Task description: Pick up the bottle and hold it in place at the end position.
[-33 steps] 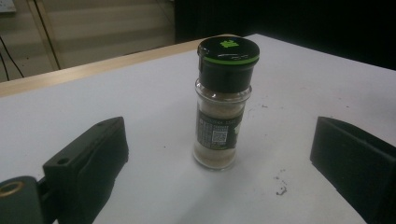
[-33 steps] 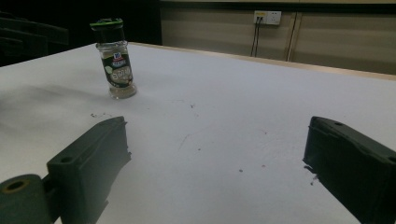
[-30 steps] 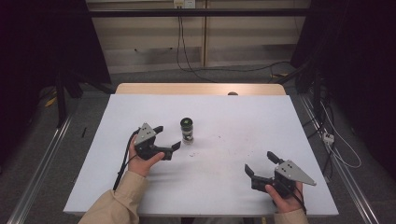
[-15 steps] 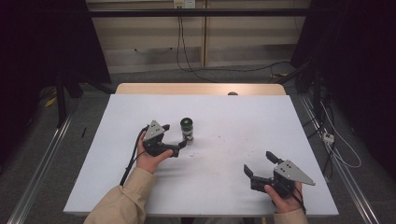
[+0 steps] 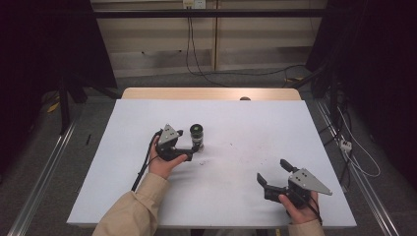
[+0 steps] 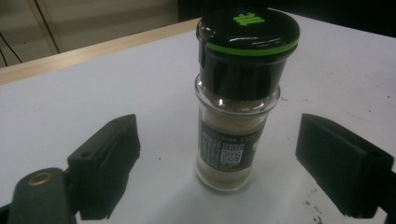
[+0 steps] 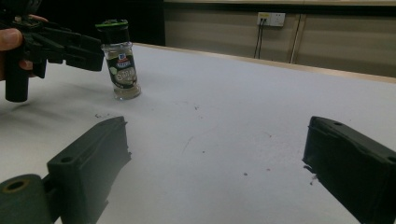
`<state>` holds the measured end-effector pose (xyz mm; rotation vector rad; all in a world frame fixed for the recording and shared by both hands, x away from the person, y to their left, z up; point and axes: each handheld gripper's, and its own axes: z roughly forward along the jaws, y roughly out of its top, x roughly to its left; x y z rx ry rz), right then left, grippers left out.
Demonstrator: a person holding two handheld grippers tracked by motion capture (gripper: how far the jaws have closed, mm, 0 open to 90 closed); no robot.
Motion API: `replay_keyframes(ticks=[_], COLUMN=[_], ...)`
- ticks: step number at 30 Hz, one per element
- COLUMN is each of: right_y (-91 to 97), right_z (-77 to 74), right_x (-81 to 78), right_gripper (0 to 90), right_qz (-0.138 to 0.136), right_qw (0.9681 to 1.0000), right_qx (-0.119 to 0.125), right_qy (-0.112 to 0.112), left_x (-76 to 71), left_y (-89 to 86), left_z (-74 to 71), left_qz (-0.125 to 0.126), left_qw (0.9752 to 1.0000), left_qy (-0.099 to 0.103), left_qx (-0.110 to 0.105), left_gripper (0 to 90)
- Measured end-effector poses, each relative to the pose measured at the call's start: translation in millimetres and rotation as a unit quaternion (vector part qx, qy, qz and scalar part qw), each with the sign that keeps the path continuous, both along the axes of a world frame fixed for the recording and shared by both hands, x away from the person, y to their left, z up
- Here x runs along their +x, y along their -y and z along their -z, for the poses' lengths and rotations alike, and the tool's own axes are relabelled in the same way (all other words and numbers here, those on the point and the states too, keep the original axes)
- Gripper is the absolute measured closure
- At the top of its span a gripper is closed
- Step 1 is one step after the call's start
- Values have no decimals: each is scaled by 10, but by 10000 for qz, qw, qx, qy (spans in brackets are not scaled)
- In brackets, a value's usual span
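The left gripper (image 6: 219, 158) has been closing around the spice jar (image 6: 238, 102) in the middle, not touching it yet. The right gripper (image 5: 275, 172), lower right, is wide and holds nothing.

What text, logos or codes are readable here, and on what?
Spice jar lid: green logo mark, no readable letters.
Jar's dark label, left gripper view: a QR code and a line of digits, too blurred to quote.
Jar's front label, right gripper view: brand badge and green print, too small to read.

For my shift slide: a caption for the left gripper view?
Left claw open around an upright spice jar, pads clear of the glass, on the white table.
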<state>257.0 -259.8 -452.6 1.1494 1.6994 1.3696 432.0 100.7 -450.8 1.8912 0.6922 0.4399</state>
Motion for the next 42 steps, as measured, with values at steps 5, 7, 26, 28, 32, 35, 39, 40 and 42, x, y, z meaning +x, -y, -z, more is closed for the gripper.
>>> replay_keyframes(ticks=[5,7,26,28,32,35,39,40,42], right_y=[5,7,9,8,7,10,17,19,20], right_z=[2,4,11,11,15,14,11,12,13], right_x=[3,3,9,10,11,13,14,13,12], right_gripper=[60,60,63,63,63,64,64,64,64], right_qz=[1,4,7,5,-1,3,15,9,7], right_qw=[10000,10000,10000,10000,10000,10000,10000,10000,10000], right_qx=[23,23,46,49,47,55,56,51,49], right_qy=[-16,-17,-31,-31,-42,-42,-32,-33,-32], left_x=[34,47,66,67,61,63,65,65,69], left_y=[54,70,161,168,187,210,237,254,260], left_z=[12,22,77,81,87,81,74,68,67], left_qz=[59,59,15,5,11,-32,-23,-25,-12], left_qw=[10000,10000,9999,9999,9999,9999,9999,9999,9999], left_qy=[-48,-68,-136,-140,-147,-141,-127,-95,-71], left_qx=[15,6,-34,-28,-2,66,39,63,75], left_gripper=[219,223,352,360,377,387,421,440,483])
